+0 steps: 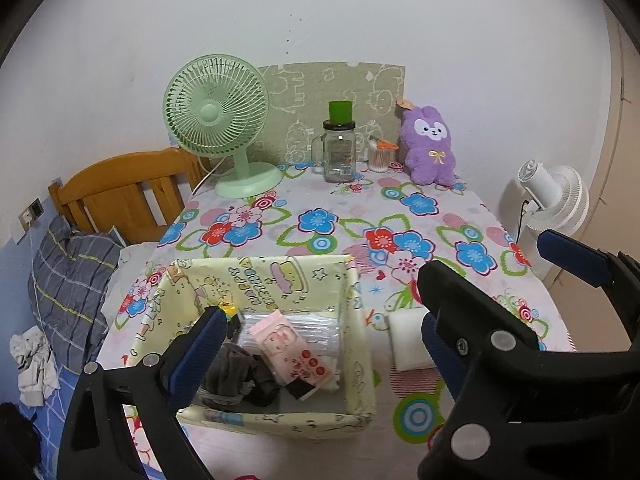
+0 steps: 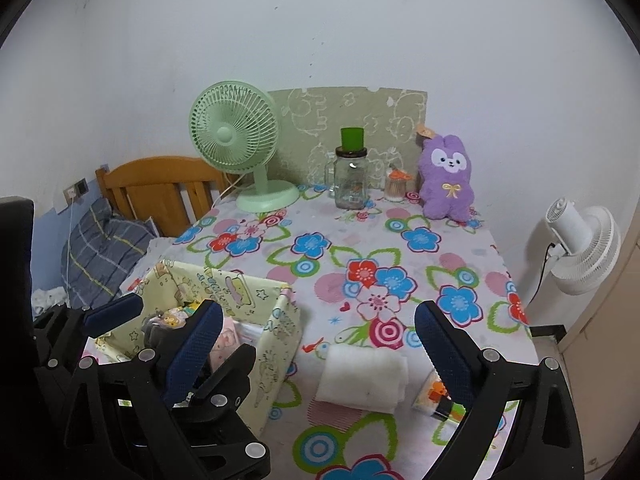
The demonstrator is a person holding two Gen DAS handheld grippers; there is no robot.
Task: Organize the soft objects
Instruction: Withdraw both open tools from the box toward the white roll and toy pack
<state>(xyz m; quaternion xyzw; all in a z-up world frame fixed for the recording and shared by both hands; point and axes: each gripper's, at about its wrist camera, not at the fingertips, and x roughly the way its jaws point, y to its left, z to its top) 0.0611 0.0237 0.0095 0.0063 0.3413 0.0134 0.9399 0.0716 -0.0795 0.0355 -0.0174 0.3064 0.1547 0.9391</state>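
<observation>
Two handheld grippers are hovering over the near edge of a flower-patterned tabletop (image 2: 472, 240), both with jaws spread wide and pinching nothing. A pale yellow fabric box (image 1: 360, 364) is sitting at the near left corner, already holding a pink tissue packet (image 1: 294, 350), dark grey cloth (image 1: 236, 376) and a clear plastic bag.

A folded white cloth (image 2: 362, 376) is lying flat on the tabletop just right of the box, not touching it, and appears to be the next soft thing to put away. It is lying directly ahead of the right gripper (image 2: 316, 340), between its two blue-padded fingers (image 2: 444, 352) but farther along the table, so no pad is touching it. Its longer side is running roughly across the gap between the jaws. From the left gripper (image 1: 324, 340), which is hanging over the box, the cloth is off to the right, beside its right finger. The right hand is looking the better placed for the pick.

A small clear packet with orange contents (image 2: 434, 398) is lying close beside the cloth's right edge, near the right finger. At the far edge are standing a green fan (image 2: 240, 152), a glass jar (image 2: 352, 180) and a purple plush toy (image 2: 448, 180).
</observation>
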